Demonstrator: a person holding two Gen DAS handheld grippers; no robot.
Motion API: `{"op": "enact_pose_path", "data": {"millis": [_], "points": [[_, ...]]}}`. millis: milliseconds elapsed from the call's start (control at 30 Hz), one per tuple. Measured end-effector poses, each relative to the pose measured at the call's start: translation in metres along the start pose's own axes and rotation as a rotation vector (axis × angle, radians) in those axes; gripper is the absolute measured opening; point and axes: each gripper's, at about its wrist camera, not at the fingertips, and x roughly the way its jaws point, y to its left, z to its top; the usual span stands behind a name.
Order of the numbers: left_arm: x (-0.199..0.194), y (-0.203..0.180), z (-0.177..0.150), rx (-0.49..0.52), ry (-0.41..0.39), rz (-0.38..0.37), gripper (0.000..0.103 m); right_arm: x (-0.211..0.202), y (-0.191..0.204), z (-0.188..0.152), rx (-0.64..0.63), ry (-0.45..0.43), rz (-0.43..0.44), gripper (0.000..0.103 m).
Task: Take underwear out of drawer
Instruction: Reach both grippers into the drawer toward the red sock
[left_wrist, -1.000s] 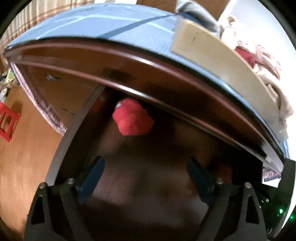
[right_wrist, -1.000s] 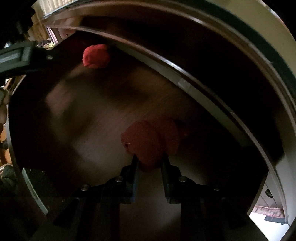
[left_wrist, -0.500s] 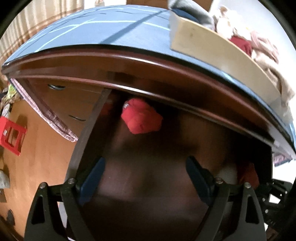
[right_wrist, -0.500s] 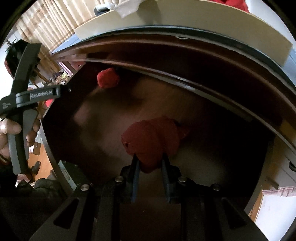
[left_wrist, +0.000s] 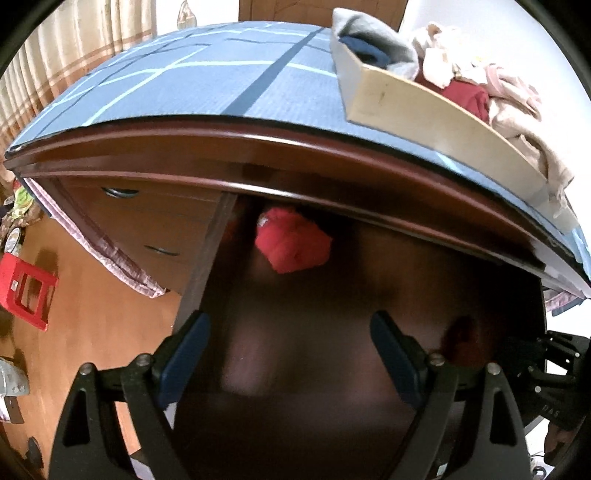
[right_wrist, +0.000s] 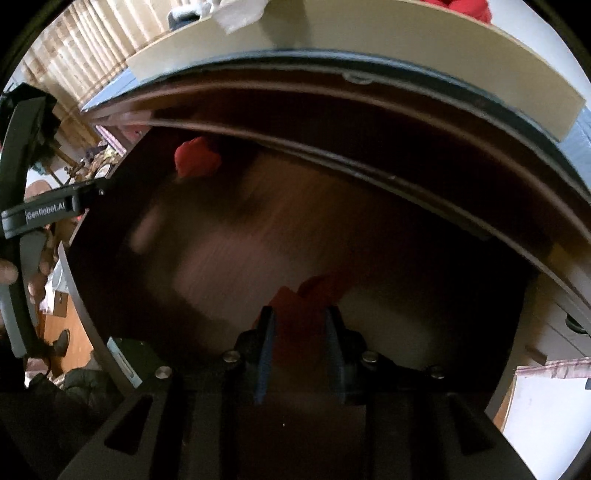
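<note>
Open drawer viewed from above. The right tongs, jaws opening, have a dark red underwear bundle between them, low in the drawer. The left tongs stand wide and empty; a second red bundle lies ahead of them at the drawer's back, nearer this hand.

The drawer floor is a brown smear of blur, no grain readable. The red underwear in the right claw is dim, its lower part hidden behind the opening jaws. The second red bundle sits half tucked under the dresser's top edge. The tray of clothes is cut off at the frame's right.
</note>
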Motion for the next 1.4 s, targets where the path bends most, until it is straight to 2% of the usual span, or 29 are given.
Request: {"op": "enact_pose_path", "data": {"millis": [67, 167, 233, 300, 367, 467, 567, 667, 733, 800, 867, 933, 1033, 1100, 1200, 1300, 1400], "points": [[0.003, -0.003, -0.001, 0.018, -0.011, 0.003, 0.09, -0.003, 0.001, -0.001, -0.002, -0.016, -0.004, 0.03], [0.009, -0.014, -0.001, 0.085, 0.024, 0.002, 0.09, -0.004, 0.0, -0.008, -0.016, -0.013, -0.022, 0.03], [0.007, -0.02, -0.001, 0.118, 0.017, -0.013, 0.09, -0.006, 0.001, -0.013, -0.023, -0.057, -0.055, 0.03], [0.007, -0.026, -0.002, 0.175, 0.029, 0.003, 0.09, -0.011, -0.001, -0.017, -0.003, -0.1, -0.056, 0.03], [0.005, -0.037, -0.004, 0.297, 0.0, 0.056, 0.09, -0.018, -0.002, -0.023, 0.038, -0.157, -0.086, 0.03], [0.009, -0.061, -0.01, 0.542, -0.095, 0.253, 0.09, -0.027, 0.0, -0.034, 0.064, -0.227, -0.103, 0.03], [0.023, -0.075, -0.008, 0.62, -0.078, 0.304, 0.09, -0.028, 0.004, -0.042, 0.074, -0.262, -0.099, 0.03], [0.041, -0.079, 0.0, 0.615, -0.062, 0.353, 0.089, -0.024, 0.003, -0.044, 0.076, -0.249, -0.105, 0.03], [0.055, -0.081, 0.002, 0.585, -0.008, 0.365, 0.087, -0.025, 0.004, -0.045, 0.062, -0.249, -0.108, 0.03], [0.062, -0.077, 0.006, 0.503, 0.044, 0.325, 0.084, -0.03, 0.008, -0.043, 0.017, -0.257, -0.128, 0.03], [0.064, -0.073, 0.01, 0.425, 0.068, 0.284, 0.084, -0.035, 0.013, -0.04, -0.054, -0.268, -0.154, 0.03], [0.066, -0.068, 0.017, 0.352, 0.071, 0.299, 0.083, -0.036, 0.016, -0.034, -0.092, -0.27, -0.169, 0.03], [0.061, -0.05, 0.032, 0.137, 0.06, 0.256, 0.082, -0.038, 0.018, -0.024, -0.128, -0.265, -0.179, 0.03], [0.057, -0.041, 0.039, 0.032, 0.034, 0.243, 0.082, -0.041, 0.021, -0.019, -0.168, -0.266, -0.203, 0.03], [0.061, -0.024, 0.04, -0.166, 0.056, 0.173, 0.082, -0.047, 0.025, -0.016, -0.234, -0.274, -0.235, 0.03], [0.069, -0.023, 0.04, -0.207, 0.098, 0.168, 0.082, -0.051, 0.023, -0.014, -0.3, -0.274, -0.259, 0.03], [0.075, -0.021, 0.046, -0.28, 0.098, 0.159, 0.08, -0.051, 0.018, -0.007, -0.335, -0.27, -0.264, 0.03]]}}
